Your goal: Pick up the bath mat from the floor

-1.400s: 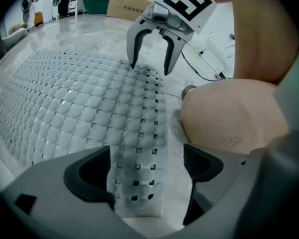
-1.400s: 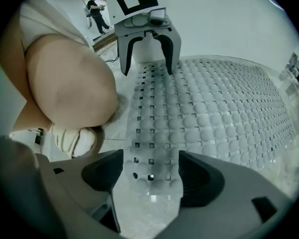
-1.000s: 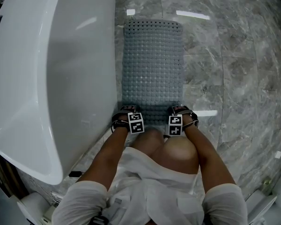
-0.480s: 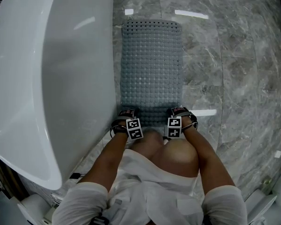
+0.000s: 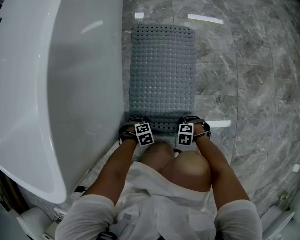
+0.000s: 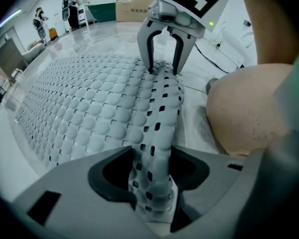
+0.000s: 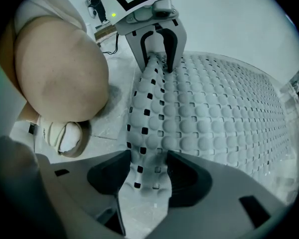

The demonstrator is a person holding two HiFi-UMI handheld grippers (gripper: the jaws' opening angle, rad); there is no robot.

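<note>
A grey bubbled bath mat (image 5: pixel 162 69) with small holes lies on the marble floor beside the tub. Both grippers point down at its near edge. My left gripper (image 5: pixel 136 122) has just been closing, and the raised fold of the mat (image 6: pixel 159 113) is pinched between its jaws (image 6: pixel 153 169). My right gripper (image 5: pixel 190 121) has also been closing and its jaws (image 7: pixel 148 168) squeeze the same lifted edge of the mat (image 7: pixel 149 108). Each gripper view shows the other gripper, the right one (image 6: pixel 163 68) and the left one (image 7: pixel 156 59), clamped on the ridge farther along.
A white bathtub (image 5: pixel 50 84) runs along the mat's left side. Grey marble floor (image 5: pixel 250 84) spreads to the right. The person's bare knees (image 5: pixel 177 159) are just behind the grippers, and a white shoe (image 7: pixel 65 136) rests on the floor. Cardboard boxes (image 6: pixel 134 9) stand far off.
Both grippers stay at the mat's near edge with barely any shift. The head view shows no lift of the mat.
</note>
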